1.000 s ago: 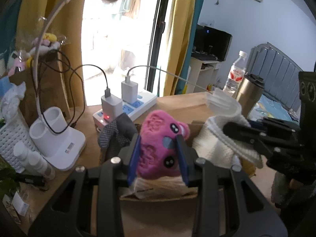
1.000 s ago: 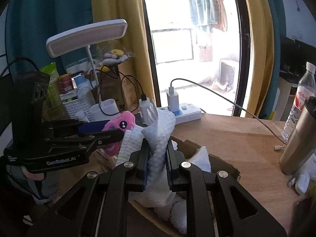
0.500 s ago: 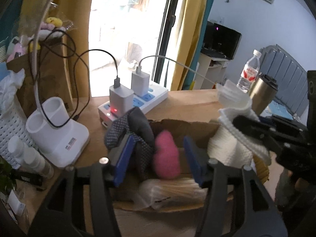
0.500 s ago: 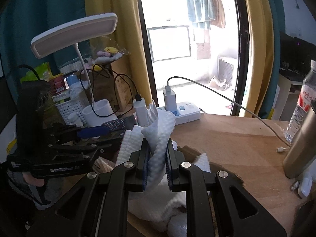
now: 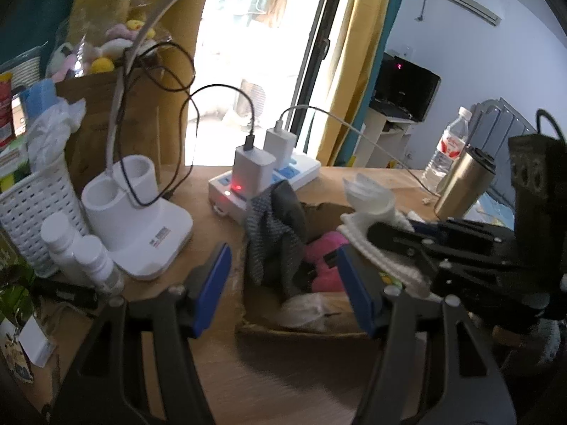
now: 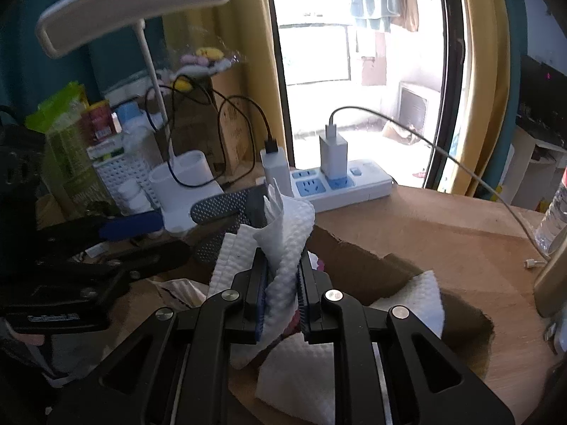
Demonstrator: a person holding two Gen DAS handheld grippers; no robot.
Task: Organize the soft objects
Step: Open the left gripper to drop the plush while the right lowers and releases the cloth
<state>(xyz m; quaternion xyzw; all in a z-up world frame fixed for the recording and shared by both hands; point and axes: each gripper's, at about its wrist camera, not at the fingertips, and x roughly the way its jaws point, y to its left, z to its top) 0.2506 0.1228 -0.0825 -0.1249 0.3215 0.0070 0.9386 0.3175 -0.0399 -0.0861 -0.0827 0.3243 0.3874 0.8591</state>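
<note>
Pink toy (image 5: pixel 324 260) lies in the cardboard box (image 5: pixel 301 324) on the wooden table (image 5: pixel 283 382), beside a grey dotted cloth (image 5: pixel 274 233) that hangs over the box's back edge. The left gripper (image 5: pixel 283 288) is just in front of the box. Its jaws are opening, with blue pads (image 5: pixel 212 285), and they grip nothing. The right gripper (image 6: pixel 281 292) is pinched tight on a white towel (image 6: pixel 287 237) above the box. More white towel lies in the box. A power strip (image 6: pixel 340 184) sits behind it.
</note>
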